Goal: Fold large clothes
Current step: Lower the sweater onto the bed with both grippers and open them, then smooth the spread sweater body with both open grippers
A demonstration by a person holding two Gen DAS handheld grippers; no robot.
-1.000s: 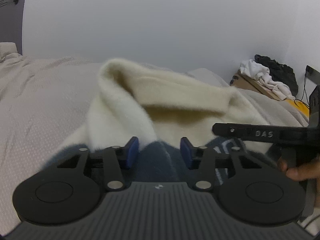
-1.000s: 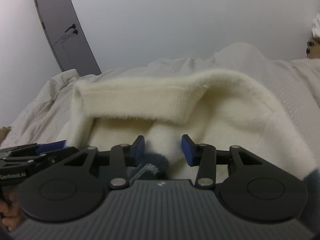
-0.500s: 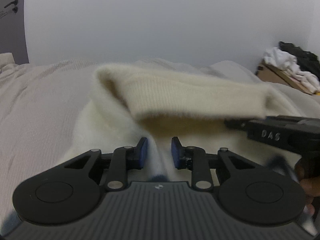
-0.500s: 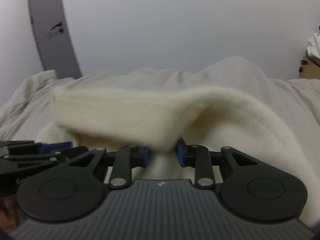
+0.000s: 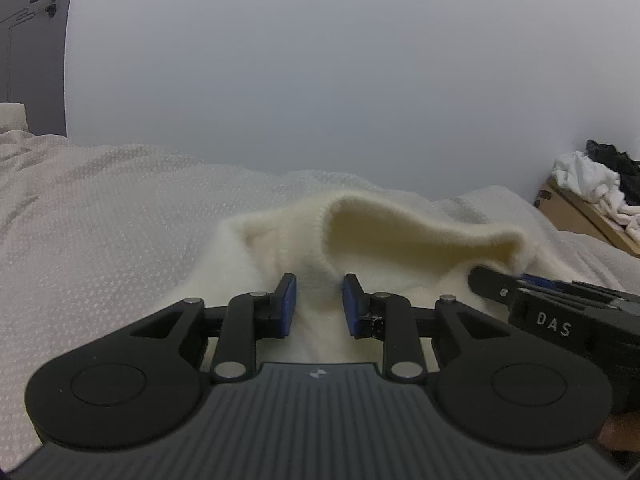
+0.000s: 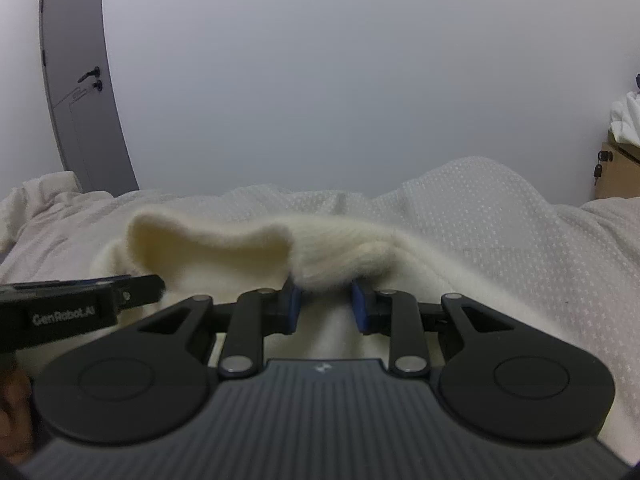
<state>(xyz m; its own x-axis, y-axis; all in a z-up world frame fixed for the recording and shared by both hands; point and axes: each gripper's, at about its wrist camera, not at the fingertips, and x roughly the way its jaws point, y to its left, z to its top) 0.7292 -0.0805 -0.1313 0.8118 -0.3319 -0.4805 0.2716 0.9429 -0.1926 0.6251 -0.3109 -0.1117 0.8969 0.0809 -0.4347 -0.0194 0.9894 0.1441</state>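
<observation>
While a fuzzy cream sweater (image 5: 360, 240) lies bunched on the bed (image 5: 100, 220), its ribbed hem curls up in a soft arch between both tools. Pointing shallowly downward, the left gripper (image 5: 319, 300) has its jaws narrowed and pinching a fold of the knit. Alongside it, the right gripper (image 6: 326, 302) pinches the hem the same way. A dimpled white bedspread covers the bed, and a cardboard box (image 5: 580, 216) of rumpled clothes sits far right.
</observation>
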